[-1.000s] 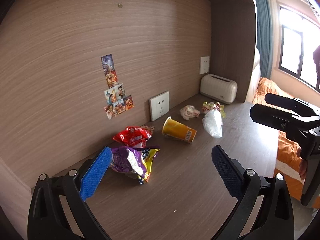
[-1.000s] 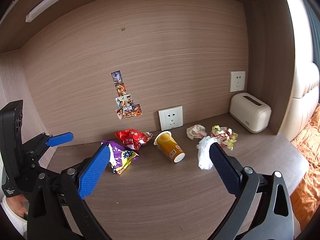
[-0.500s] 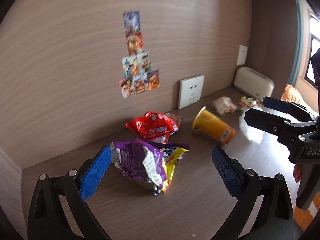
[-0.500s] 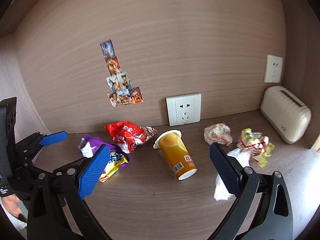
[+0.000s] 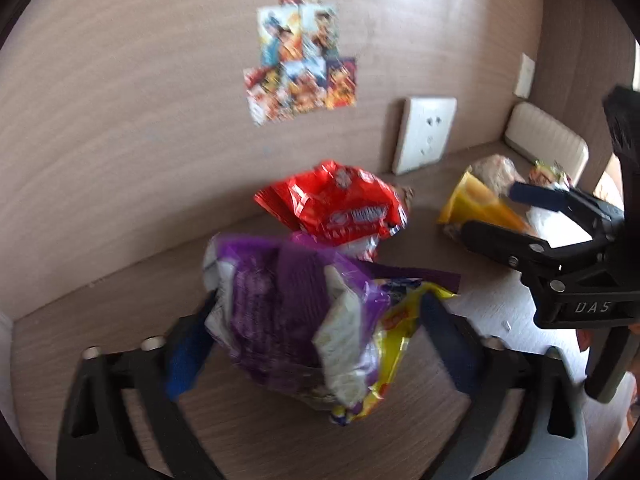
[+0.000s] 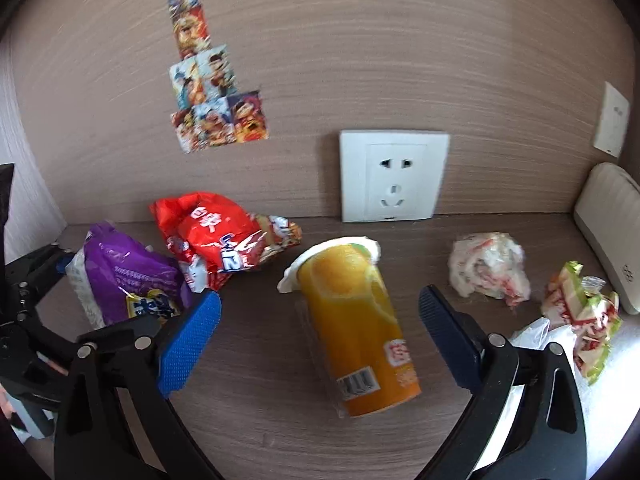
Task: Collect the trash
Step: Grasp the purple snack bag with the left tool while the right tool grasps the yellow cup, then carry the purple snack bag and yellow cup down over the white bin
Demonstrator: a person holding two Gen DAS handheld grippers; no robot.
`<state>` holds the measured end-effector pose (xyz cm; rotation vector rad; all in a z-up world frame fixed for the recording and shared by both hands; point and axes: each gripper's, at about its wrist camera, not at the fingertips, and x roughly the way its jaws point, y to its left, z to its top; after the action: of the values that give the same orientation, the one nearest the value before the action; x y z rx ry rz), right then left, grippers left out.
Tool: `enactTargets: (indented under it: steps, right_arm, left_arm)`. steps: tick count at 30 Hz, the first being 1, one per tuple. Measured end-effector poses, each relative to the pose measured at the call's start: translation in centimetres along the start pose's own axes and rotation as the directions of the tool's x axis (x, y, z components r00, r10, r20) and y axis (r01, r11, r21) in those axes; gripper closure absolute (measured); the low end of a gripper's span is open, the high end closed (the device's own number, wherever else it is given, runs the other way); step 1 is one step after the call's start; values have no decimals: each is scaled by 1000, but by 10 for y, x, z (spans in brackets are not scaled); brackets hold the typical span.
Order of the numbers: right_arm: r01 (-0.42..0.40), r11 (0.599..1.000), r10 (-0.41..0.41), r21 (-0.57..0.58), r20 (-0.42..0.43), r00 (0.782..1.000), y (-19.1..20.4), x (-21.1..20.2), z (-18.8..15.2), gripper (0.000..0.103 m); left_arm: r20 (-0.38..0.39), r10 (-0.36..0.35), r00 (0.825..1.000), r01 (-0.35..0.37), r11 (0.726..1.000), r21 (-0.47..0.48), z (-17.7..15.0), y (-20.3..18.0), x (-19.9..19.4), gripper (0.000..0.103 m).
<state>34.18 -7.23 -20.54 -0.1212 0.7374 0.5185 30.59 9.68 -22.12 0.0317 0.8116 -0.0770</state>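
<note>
My left gripper (image 5: 316, 344) is open, its blue pads on either side of a crumpled purple and yellow snack bag (image 5: 304, 320) on the wooden desk. A red snack bag (image 5: 340, 208) lies just behind it. My right gripper (image 6: 320, 336) is open, its pads on either side of an orange cup (image 6: 356, 328) lying on its side. The purple bag (image 6: 124, 276) and red bag (image 6: 216, 244) show to its left in the right wrist view. A crumpled white wrapper (image 6: 488, 268), a green-red wrapper (image 6: 580, 304) and a white plastic bag (image 6: 536, 332) lie to the right.
A wood-grain wall with stickers (image 6: 208, 92) and a white socket (image 6: 392, 176) closes the back of the desk. A cream box (image 6: 612, 232) stands in the far right corner. The right gripper (image 5: 560, 256) shows at the right of the left wrist view.
Both grippers have moved forward and down toward the desk. The left now straddles the purple bag, the right now straddles the orange cup. Both stay open.
</note>
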Motion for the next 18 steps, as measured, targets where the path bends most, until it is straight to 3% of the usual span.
enactTargets:
  steps: [1,2,3,5,6,9,18]
  right_arm:
    - [10,1000,-10,-13,-9,1000,3,2,1,5]
    - [22,999,-23,-24,-26,999,4,5,1,13]
    - [24,999,-26,-34,-52,998,6,9,0,31]
    - [14,1000,-16,-20,-93,996,6,15,0,49]
    - [8,1000,-9,-11,-98,995,5,16,0,50]
    - [19,1000,-20,-8,-102,995,6,14,0,53]
    - [-12,1000,12,18,16,1000,26,-56,24,53]
  left_arm:
    - [-2,0,1000,0,1000,5,-2,-2,2,24]
    - [-1,-9,1000,10,1000,11,-2,-3,3,29]
    - [-4,-13,1000,13,1000,21,-2,-5,5,33]
    - [-4,-10,1000,11,999,39,-3,-7,5,39]
    - [-2,-16,1000,16,999,46,-3,-8,6,46]
    - [5,-19,1000,18,999,48,-6,-11,1,52]
    - [78,-30,997,26,998,49,6,-5,-66,52]
